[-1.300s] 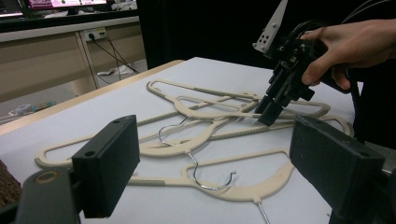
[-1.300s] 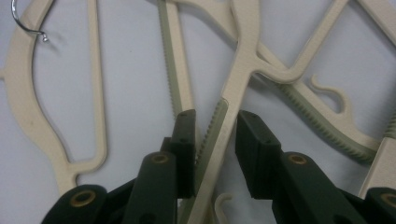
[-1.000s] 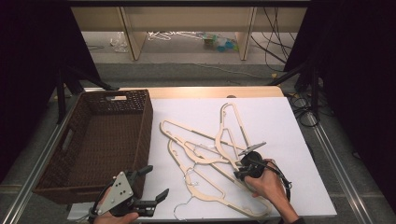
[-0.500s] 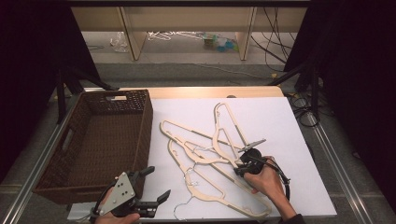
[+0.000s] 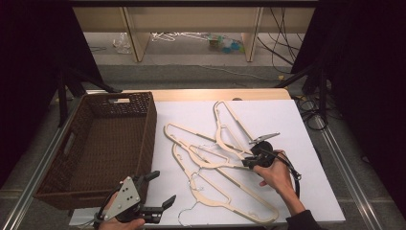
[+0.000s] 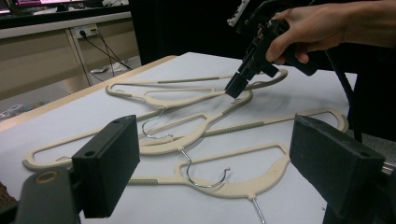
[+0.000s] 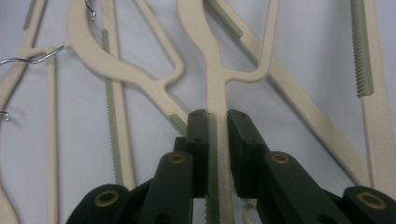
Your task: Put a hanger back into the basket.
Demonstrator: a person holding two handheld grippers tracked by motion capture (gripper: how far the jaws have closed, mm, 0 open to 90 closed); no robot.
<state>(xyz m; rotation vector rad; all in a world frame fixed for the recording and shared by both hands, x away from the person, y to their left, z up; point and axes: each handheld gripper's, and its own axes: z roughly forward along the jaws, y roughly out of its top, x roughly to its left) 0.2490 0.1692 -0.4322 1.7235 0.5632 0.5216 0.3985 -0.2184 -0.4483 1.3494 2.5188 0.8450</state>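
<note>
The cream plastic hanger (image 7: 217, 93) is lying among a loose pile of like hangers (image 5: 210, 158) on the white table (image 5: 306, 124), its ribbed arm caught between the jaws of the right tool (image 5: 249, 162). The jaws have just been closing, and in the right gripper view the pads are pressing the arm from both sides, a greenish ribbed strip showing between them.

The right hand (image 5: 275, 175) is reaching in from the near right edge, wrist bent, tilting the tool down and leftward onto the pile; the left gripper view shows that tool's tip (image 6: 236, 84) meeting the hanger low over the table. The left tool (image 5: 153, 194) is hovering at the near edge beside the brown wicker basket (image 5: 72, 143), its jaws standing wide apart with nothing between them.

Where the hangers are overlapping, it is hard to follow which arm belongs to which, and the gripped hanger's hook is not clearly made out. The hangers are slim, with curved shoulders, wire hooks and ridged non-slip strips.
</note>
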